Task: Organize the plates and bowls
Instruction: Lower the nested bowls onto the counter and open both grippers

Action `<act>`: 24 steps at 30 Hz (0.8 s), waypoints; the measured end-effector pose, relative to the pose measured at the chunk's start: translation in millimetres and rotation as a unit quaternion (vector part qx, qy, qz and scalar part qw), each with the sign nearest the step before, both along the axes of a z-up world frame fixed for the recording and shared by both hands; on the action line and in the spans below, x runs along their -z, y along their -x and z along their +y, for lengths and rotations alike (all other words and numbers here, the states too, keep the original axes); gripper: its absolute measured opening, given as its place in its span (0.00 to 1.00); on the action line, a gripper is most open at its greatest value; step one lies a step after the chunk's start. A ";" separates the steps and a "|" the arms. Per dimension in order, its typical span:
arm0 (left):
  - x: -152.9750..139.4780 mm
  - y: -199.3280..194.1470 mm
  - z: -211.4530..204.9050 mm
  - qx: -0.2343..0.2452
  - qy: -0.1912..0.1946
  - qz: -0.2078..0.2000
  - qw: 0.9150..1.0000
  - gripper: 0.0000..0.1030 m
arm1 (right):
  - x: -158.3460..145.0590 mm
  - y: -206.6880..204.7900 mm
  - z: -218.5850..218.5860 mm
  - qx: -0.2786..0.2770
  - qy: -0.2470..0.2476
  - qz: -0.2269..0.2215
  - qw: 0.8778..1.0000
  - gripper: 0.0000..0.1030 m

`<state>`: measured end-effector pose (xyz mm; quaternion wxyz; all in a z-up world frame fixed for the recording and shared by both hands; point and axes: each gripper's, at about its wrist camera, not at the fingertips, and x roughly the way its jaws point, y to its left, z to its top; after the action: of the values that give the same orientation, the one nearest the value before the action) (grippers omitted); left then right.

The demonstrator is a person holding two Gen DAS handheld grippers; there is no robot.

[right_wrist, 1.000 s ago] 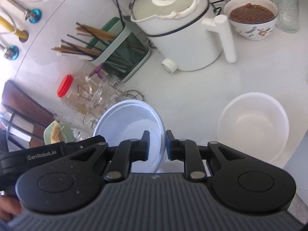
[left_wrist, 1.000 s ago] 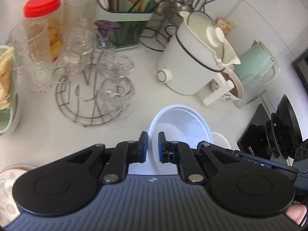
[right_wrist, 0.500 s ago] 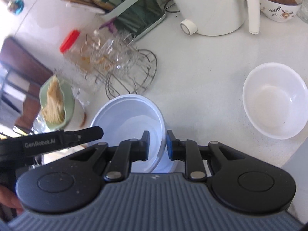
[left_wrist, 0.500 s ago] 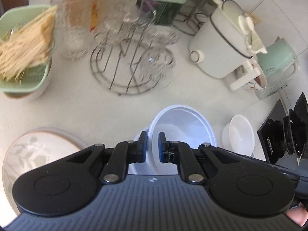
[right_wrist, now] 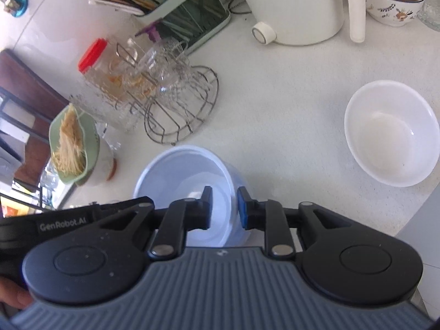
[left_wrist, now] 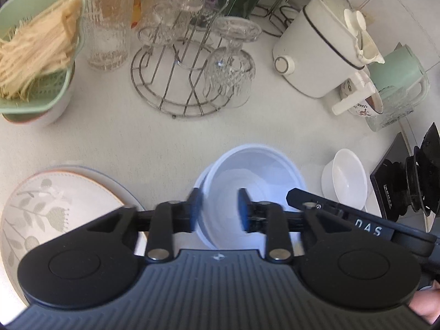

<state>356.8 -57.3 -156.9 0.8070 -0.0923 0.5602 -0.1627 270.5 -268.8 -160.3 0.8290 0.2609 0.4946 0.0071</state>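
Observation:
A pale blue bowl (left_wrist: 253, 176) rests on the white counter, seemingly nested in a second blue bowl whose rim shows just outside it. My left gripper (left_wrist: 218, 211) straddles its left rim. The jaws are opening and the pads stand clear of the wall. My right gripper (right_wrist: 224, 206) straddles the opposite rim of the same blue bowl (right_wrist: 181, 173). Its jaws are opening too, with a narrow gap at each side. A white bowl (right_wrist: 390, 132) sits empty to the right. A floral plate (left_wrist: 55, 206) lies to the left.
A wire rack of upturned glasses (left_wrist: 189, 63) stands behind the bowl. A white electric pot (left_wrist: 316, 55), a green jug (left_wrist: 396, 68) and a patterned bowl of brown food (right_wrist: 393, 0) are at the back right. A green colander of noodles (left_wrist: 35, 55) is at left.
Both grippers carried the blue bowl nearer and lower, beside the floral plate. They were shut on its rim and have now spread their jaws apart.

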 end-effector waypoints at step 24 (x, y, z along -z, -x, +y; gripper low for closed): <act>-60.7 11.7 2.9 0.018 0.020 -0.104 0.994 0.41 | -62.7 19.7 0.1 0.033 0.090 -0.130 0.987 0.35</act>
<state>345.1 -54.4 -96.3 0.8558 -0.0809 0.4714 -0.1972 250.8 -268.6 -97.6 0.9062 0.1981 0.3722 -0.0308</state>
